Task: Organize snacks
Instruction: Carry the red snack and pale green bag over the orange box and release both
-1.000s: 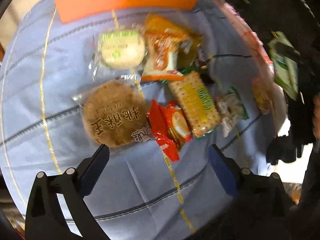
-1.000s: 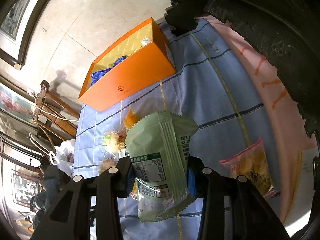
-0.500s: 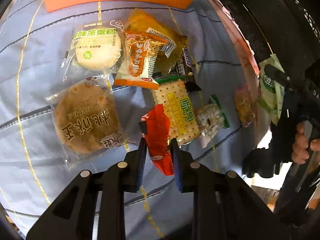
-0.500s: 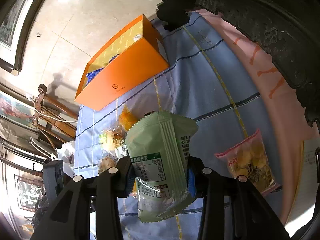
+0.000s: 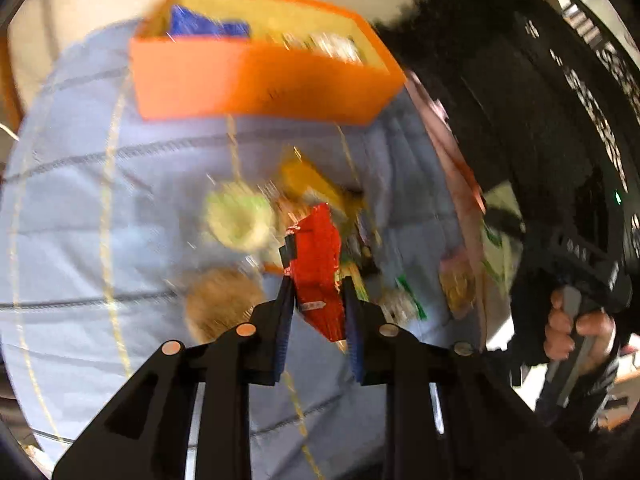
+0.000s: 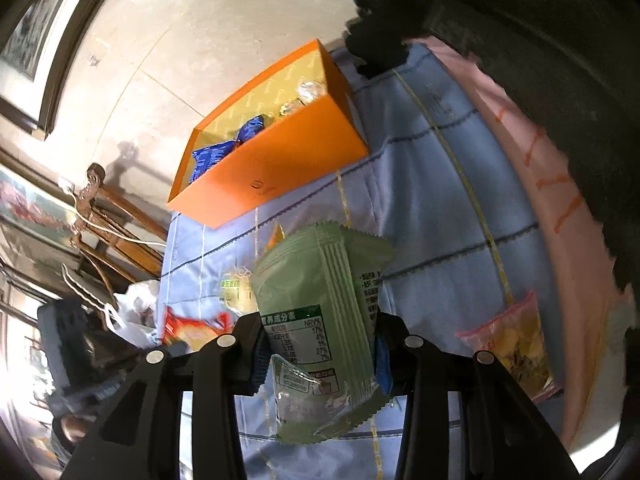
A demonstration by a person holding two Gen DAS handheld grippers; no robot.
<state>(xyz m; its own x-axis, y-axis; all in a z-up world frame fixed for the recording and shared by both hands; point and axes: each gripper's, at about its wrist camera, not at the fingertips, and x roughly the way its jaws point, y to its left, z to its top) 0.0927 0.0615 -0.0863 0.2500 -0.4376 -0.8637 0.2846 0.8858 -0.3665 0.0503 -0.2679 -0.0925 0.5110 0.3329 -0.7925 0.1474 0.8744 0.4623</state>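
Two snack packets were off the counter at once, one in each claw. The left claw [image 5: 318, 300] was clamped tight on a red snack packet [image 5: 318, 264], its jaws nearly together around the wrapper, held above the blue checked tablecloth [image 5: 100, 208]. The right claw [image 6: 320, 350] gripped a pale green snack pouch [image 6: 320, 320] about its middle, the pouch standing up past the fingers with its nutrition panel facing the camera.

The step in hand looked like the carry: both packets seemed bound for the orange box [image 6: 272, 160] at the far end of the cloth. The next move would call for bringing each claw over the open top and letting go one at a time, high enough to clear the near wall.

The right wrist view was sharp and showed the box's contents: blue-wrapped packets [image 6: 216, 154] and some clear-wrapped pieces against the yellow lining. It also showed a pink-edged bag of yellow snacks [image 6: 516, 344] lying apart near the cloth's edge. The left wrist view was badly smeared (the loose pile under the red packet could hardly be read), yet it alone showed a round brown biscuit [image 5: 224, 300], a pale green round cake [image 5: 240, 216], and the person's right hand [image 5: 576, 328] on its grip.
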